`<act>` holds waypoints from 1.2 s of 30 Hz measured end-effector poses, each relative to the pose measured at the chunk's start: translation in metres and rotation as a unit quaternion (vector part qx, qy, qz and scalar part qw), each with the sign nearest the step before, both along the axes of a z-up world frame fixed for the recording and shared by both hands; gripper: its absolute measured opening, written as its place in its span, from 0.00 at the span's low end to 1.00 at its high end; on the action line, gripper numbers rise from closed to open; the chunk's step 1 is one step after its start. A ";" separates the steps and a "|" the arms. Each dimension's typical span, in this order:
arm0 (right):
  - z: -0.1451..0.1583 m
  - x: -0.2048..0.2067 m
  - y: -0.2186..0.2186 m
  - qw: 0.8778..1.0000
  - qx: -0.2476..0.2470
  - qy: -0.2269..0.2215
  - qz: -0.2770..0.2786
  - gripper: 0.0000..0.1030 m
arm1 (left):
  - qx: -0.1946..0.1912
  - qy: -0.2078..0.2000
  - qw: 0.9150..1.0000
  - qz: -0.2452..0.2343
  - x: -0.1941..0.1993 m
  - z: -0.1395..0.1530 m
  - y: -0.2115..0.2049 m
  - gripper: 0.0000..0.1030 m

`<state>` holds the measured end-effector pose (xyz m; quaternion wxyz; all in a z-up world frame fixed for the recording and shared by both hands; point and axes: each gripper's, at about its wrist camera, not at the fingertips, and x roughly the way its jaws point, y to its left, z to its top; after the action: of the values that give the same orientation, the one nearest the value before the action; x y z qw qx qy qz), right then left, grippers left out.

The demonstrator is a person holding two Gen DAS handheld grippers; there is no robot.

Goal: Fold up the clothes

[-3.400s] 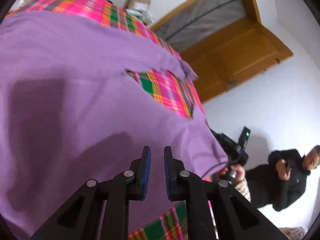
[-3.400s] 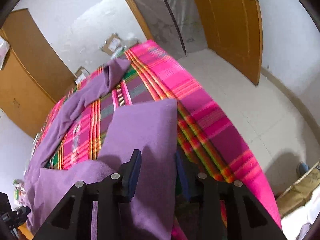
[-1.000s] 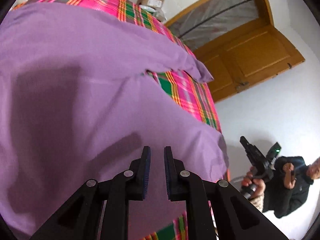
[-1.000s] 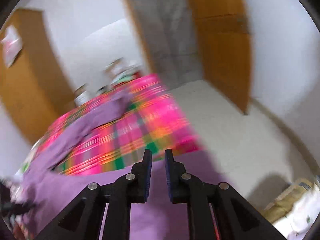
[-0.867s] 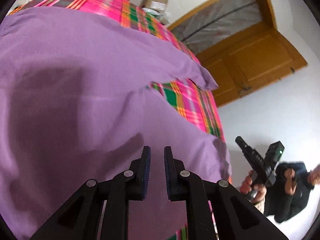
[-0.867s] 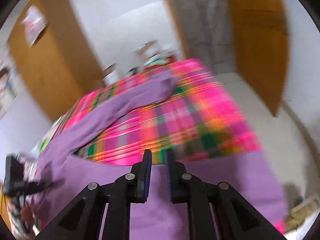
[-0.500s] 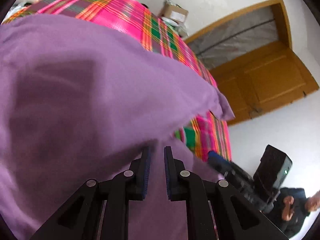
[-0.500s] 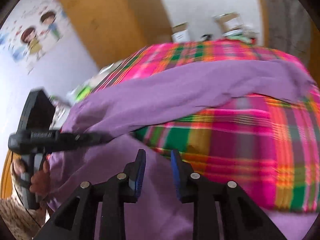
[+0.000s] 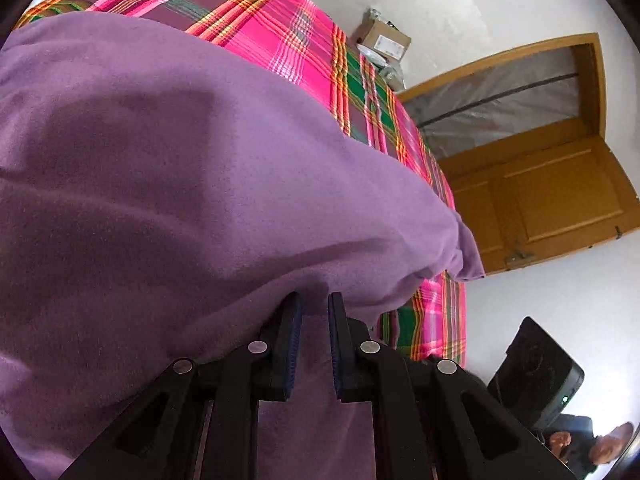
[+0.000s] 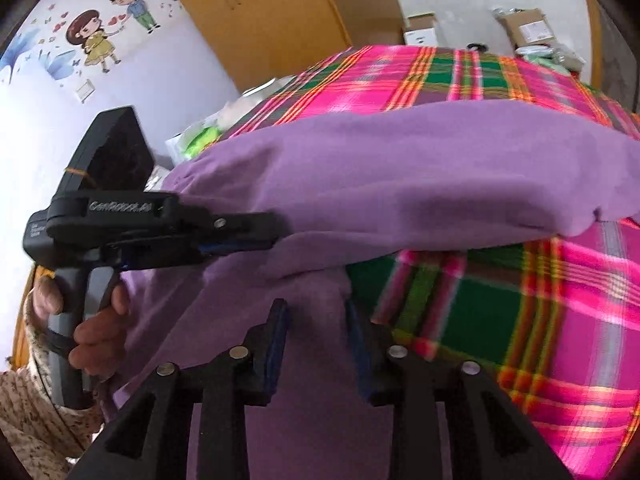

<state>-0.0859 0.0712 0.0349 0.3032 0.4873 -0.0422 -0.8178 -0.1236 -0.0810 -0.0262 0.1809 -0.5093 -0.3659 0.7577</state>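
Observation:
A purple fleece garment lies on the pink and green plaid bedspread. In the right wrist view, one long part of the purple garment is folded across the bed over another layer. My left gripper is shut on the garment's edge, cloth pinched between its blue pads. The right wrist view shows the left gripper from the side, held by a hand. My right gripper is open, with purple cloth lying loose between its fingers.
The plaid bedspread is bare to the right of the fold. Cardboard boxes sit on the floor past the bed, near a wooden door. A wooden wardrobe stands by the decorated wall. A person sits low at the right.
The right gripper swung from facing the door to facing across the bed, brought purple cloth toward the left gripper, and its jaws widened. The left gripper stayed shut and moved in under the fold.

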 end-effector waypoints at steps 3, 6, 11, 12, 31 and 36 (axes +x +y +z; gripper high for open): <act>0.013 0.015 0.001 0.999 0.001 0.034 0.005 0.05 | -0.005 0.004 1.000 0.005 0.009 0.006 -0.003 0.12; 0.033 0.039 0.002 0.997 -0.027 0.072 0.021 0.05 | -0.018 0.029 0.999 0.005 0.022 0.023 -0.001 0.12; 0.041 0.068 -0.010 0.993 -0.034 0.100 0.051 0.05 | -0.027 0.059 0.996 -0.057 0.047 0.047 0.022 0.12; 0.039 0.072 -0.012 0.993 -0.035 0.097 0.054 0.05 | -0.034 0.064 0.995 -0.073 0.053 0.050 0.029 0.12; 0.032 0.081 0.092 0.995 -0.026 0.057 -0.075 0.26 | -0.288 0.111 0.936 -0.171 0.074 0.046 0.109 0.13; 0.033 0.050 0.171 0.976 -0.021 0.053 -0.209 0.27 | -0.332 0.120 0.920 -0.173 0.079 0.041 0.119 0.14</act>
<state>-0.0354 0.2417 0.0680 0.1372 0.4173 -0.1440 -0.8867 -0.0444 0.0381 0.0144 0.1726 -0.5010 0.0248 0.8477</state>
